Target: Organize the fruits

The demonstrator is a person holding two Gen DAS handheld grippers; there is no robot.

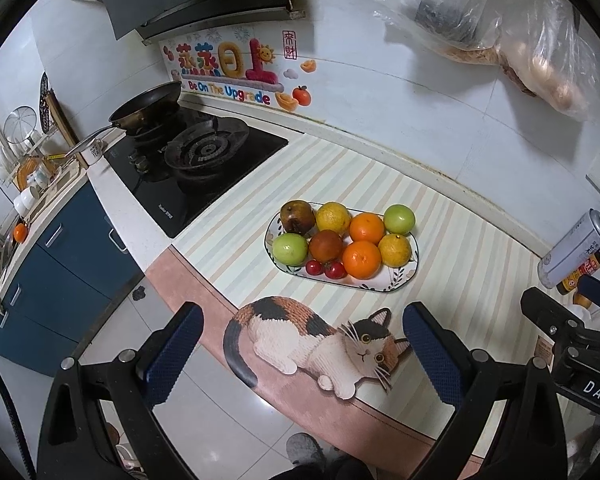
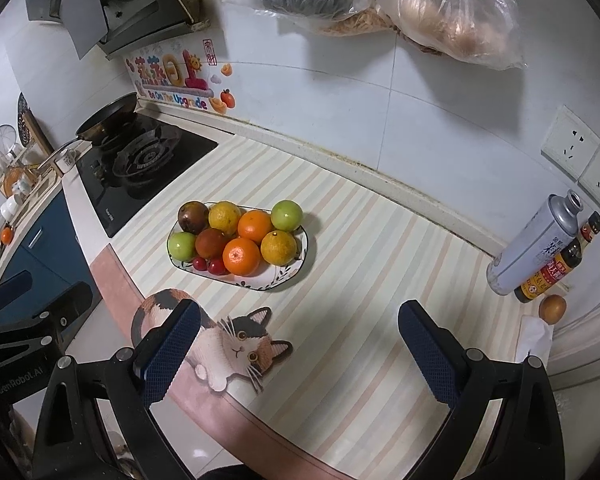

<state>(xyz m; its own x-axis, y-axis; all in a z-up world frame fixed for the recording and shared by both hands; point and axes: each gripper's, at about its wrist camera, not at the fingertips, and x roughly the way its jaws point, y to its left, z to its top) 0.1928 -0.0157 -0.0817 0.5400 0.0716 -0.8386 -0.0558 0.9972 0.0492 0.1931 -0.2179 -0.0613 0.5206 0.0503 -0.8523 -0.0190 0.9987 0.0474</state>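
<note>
We judge the task near done: all fruit sits on the plate (image 1: 405,280), none loose beside it, while left tool (image 1: 300,354) and right tool (image 2: 300,350) gape wide, empty, short of the plate.

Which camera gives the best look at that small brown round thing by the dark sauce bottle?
The right wrist view: the small brown round thing sits in full view beside the dark sauce bottle. The left wrist view hides it behind the other gripper.
</note>
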